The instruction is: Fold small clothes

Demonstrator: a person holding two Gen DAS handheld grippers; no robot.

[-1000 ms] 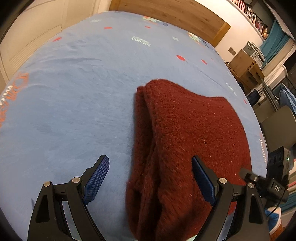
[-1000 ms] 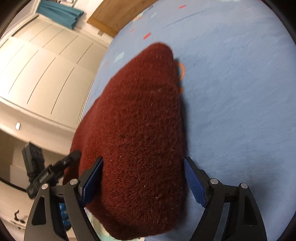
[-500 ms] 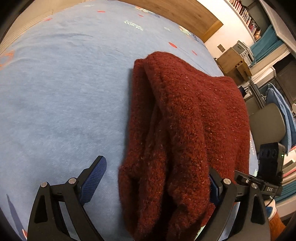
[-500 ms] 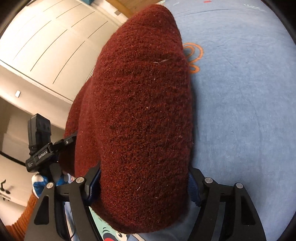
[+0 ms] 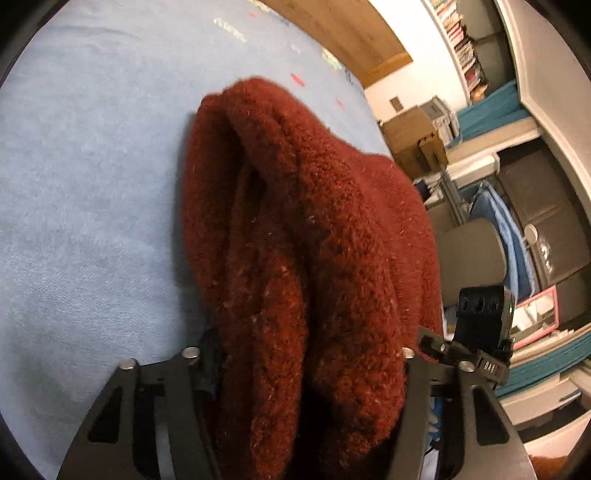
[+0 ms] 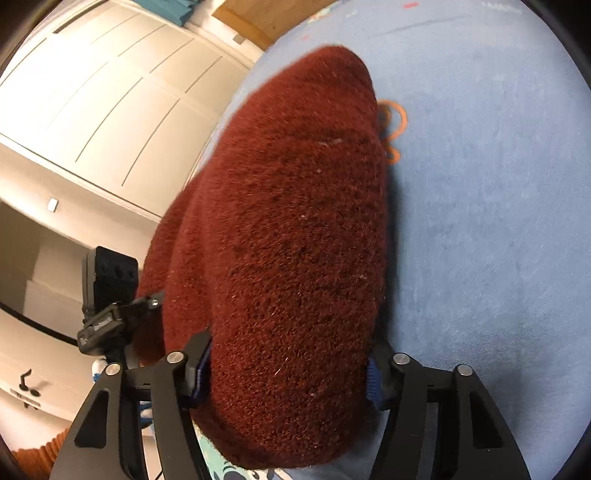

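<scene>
A folded dark red knitted garment [image 5: 314,236] lies on the light blue bedspread [image 5: 85,206]. In the left wrist view my left gripper [image 5: 310,354] is shut on its near end, and the thick folds fill the gap between the fingers. In the right wrist view the same garment [image 6: 295,236] bulges between the fingers of my right gripper [image 6: 288,373], which is shut on its other near corner. Both sets of blue pads are mostly buried in the wool. Each gripper shows at the edge of the other's view.
The bedspread [image 6: 480,229] has small coloured prints and a wooden headboard [image 5: 351,33] at the far end. Cardboard boxes [image 5: 413,136], a grey chair [image 5: 472,254] and shelves stand right of the bed. White wardrobe doors [image 6: 103,110] stand to its left.
Both grippers have pushed forward onto the garment's near edge and closed from wide open onto it. The near end is bunched up and raised between the fingers.
</scene>
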